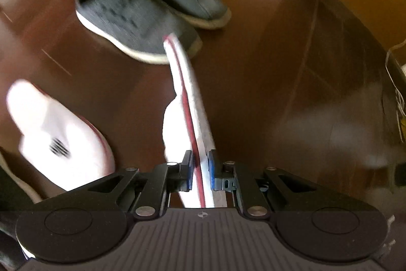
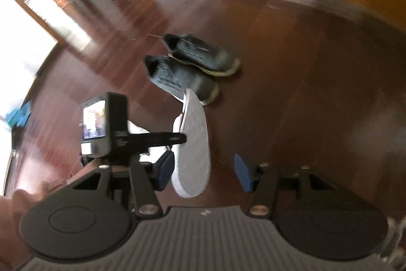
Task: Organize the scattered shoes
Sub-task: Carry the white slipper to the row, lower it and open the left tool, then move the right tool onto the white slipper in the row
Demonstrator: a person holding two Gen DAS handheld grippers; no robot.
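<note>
**A:** Where the left wrist view looks down its own fingers, the left gripper (image 1: 200, 170) is seen clamped on the edge of a white shoe (image 1: 186, 103) with a red line along its sole. That shoe is held hanging, its length running away from the pads toward the floor (image 1: 253, 67). What is shown past it?

**B:** Beyond the held shoe's far tip, a pair of dark grey shoes (image 1: 142, 9) with pale soles is set side by side on the dark wood floor. To the left of the gripper, close by, a second white shoe (image 1: 58, 131) with red trim is caught, blurred. None of that second shoe can be made out with certainty in the right wrist view.

**A:** And what is given by the right wrist view alone?

**B:** The right gripper (image 2: 205, 169) is seen with its blue pads (image 2: 242, 172) standing apart and nothing pressed between them. Ahead of its left finger the left gripper's body and camera (image 2: 101, 123) are shown from the side, and the white shoe's grey underside (image 2: 195, 144) is turned toward the lens, hanging in front of the open jaws. Whether it touches the left pad cannot be told. The dark grey pair (image 2: 192, 67) lies farther ahead on the floor, just past the hanging shoe's tip. A bright doorway (image 2: 38, 17) far to the upper left is seen only here, and part of a hand (image 2: 15, 207) at the lower left edge.
</note>
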